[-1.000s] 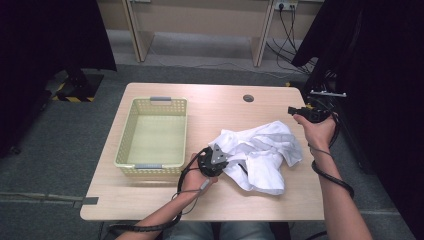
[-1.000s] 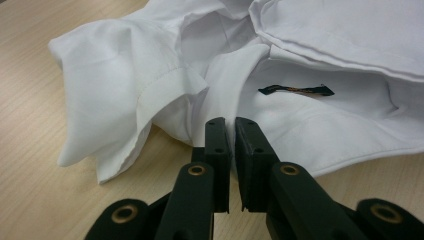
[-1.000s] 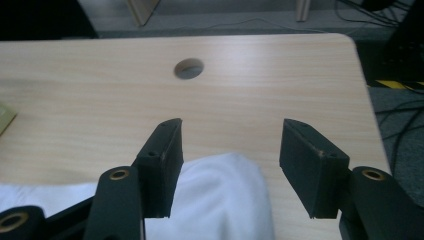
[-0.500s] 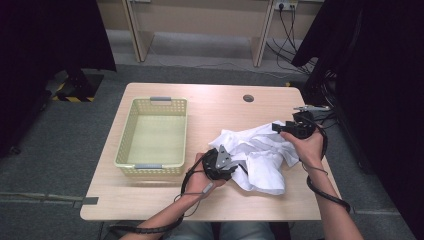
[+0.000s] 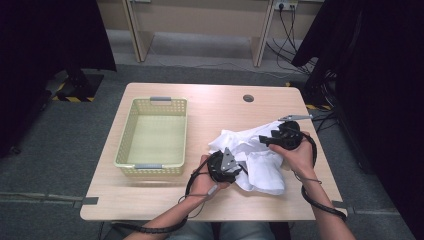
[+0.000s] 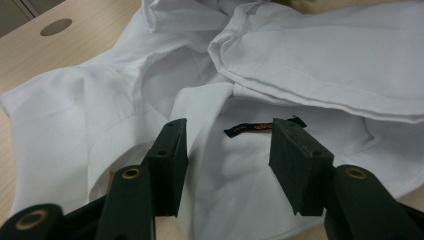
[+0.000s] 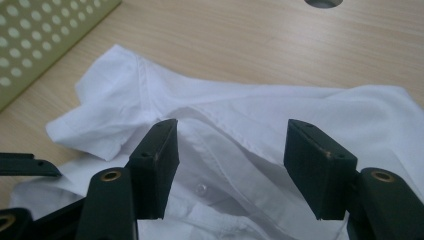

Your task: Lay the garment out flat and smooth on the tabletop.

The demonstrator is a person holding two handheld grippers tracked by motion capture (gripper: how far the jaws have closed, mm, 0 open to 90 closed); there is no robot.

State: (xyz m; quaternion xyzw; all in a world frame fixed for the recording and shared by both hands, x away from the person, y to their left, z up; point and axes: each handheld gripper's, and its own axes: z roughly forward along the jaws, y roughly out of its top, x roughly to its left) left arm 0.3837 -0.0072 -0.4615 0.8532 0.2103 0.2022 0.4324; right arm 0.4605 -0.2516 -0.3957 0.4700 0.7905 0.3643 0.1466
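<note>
Hovering over the white shirt (image 5: 260,162), left gripper (image 6: 227,150) and right gripper (image 7: 232,155) both gape, holding nothing, right's jaws just narrowing; yellow basket (image 5: 152,167) beyond left gripper.

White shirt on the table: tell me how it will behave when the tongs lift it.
The white shirt lies crumpled in soft folds, so it will probably hang limp and trail instead of holding its shape. The thin fabric looks light for its spread. Loose layers overlap, so a pinch by the left tongs near the collar label may catch just one layer.
</note>
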